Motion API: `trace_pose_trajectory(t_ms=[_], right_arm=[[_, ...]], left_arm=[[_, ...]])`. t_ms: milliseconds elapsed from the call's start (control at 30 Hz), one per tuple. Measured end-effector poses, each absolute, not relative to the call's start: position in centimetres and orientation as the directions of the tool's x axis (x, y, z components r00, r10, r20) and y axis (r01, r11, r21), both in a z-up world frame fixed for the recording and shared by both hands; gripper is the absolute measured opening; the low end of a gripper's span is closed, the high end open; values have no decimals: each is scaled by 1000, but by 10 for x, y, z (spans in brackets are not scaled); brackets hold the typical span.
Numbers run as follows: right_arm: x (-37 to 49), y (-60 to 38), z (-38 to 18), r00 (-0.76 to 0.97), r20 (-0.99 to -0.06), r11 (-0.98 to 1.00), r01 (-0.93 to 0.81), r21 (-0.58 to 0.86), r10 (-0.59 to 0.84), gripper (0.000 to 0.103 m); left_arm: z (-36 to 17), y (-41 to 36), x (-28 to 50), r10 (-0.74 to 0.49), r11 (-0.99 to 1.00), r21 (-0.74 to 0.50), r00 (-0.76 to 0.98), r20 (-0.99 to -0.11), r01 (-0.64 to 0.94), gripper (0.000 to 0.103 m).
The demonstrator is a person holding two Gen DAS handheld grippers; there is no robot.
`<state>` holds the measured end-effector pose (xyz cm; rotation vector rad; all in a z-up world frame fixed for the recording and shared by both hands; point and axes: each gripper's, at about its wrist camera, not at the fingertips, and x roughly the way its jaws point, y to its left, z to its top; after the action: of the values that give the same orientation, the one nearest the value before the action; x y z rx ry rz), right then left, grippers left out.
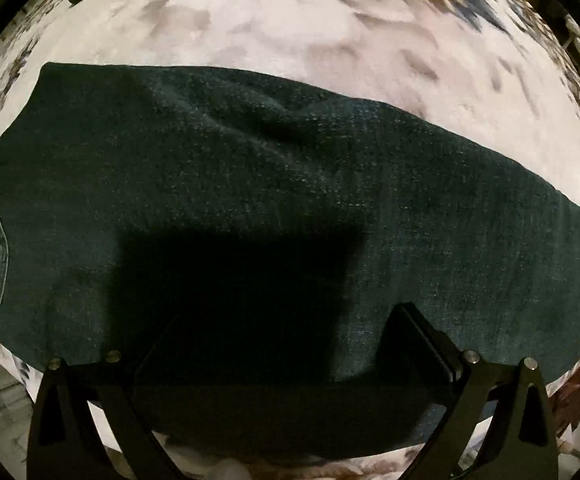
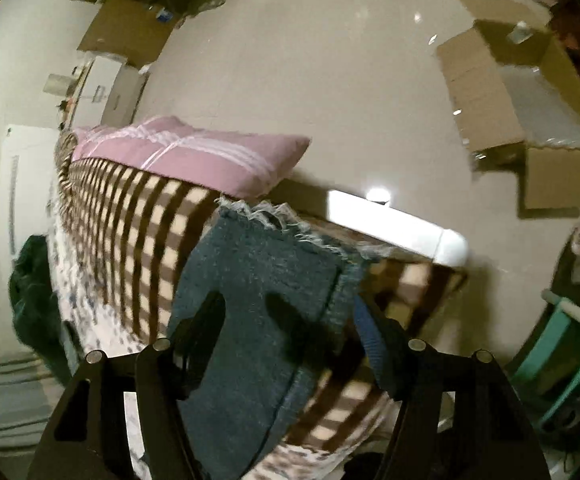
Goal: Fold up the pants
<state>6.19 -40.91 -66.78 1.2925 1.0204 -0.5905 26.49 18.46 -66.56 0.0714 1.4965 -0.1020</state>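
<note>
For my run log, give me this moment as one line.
task: fold pants | dark blue denim pants lying on floral blanket | left gripper open above them | right gripper around frayed hem

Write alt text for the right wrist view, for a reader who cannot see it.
Frayed jeans hem lies between the open right gripper's fingers, over a checked blanket on the bed. Beyond it are a pink pillow, a shiny floor and cardboard boxes.

Dark blue denim jeans [image 1: 290, 184], pale frayed hem [image 2: 286, 220]; cream floral blanket [image 1: 290, 32]; brown-and-cream checked border [image 2: 130, 216]; pink white-striped pillow [image 2: 194, 152], centre left.
</note>
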Motion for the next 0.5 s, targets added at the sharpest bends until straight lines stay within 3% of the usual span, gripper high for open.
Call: trace_pose_trajectory(t_ms=[100,133,167,200,367,500], right_arm=[[79,-388,-685,434,-873,250,840,481,221,55],[79,-386,-689,432,-874,249,841,480,225,47],[78,-386,-690,428,-880,256,844,470,204,25],[78,-384,-688,418,-891,278,847,452,174,13],[85,-366,-666,399,-915,405,828,388,61,10],[77,-361,-648,402,-916,401,835,376,21,9]], left_arm=[[-665,199,267,-27,993,-18,80,-996,118,103],[-668,189,262,-26,993,-16,80,-996,118,103],[-669,183,259,-24,993,-15,78,-997,119,103],[-670,179,257,-19,993,-10,74,-997,120,103],[-646,110,280,-5,990,4,64,-998,141,103],[-638,112,274,-26,985,-11,83,-996,172,103]])
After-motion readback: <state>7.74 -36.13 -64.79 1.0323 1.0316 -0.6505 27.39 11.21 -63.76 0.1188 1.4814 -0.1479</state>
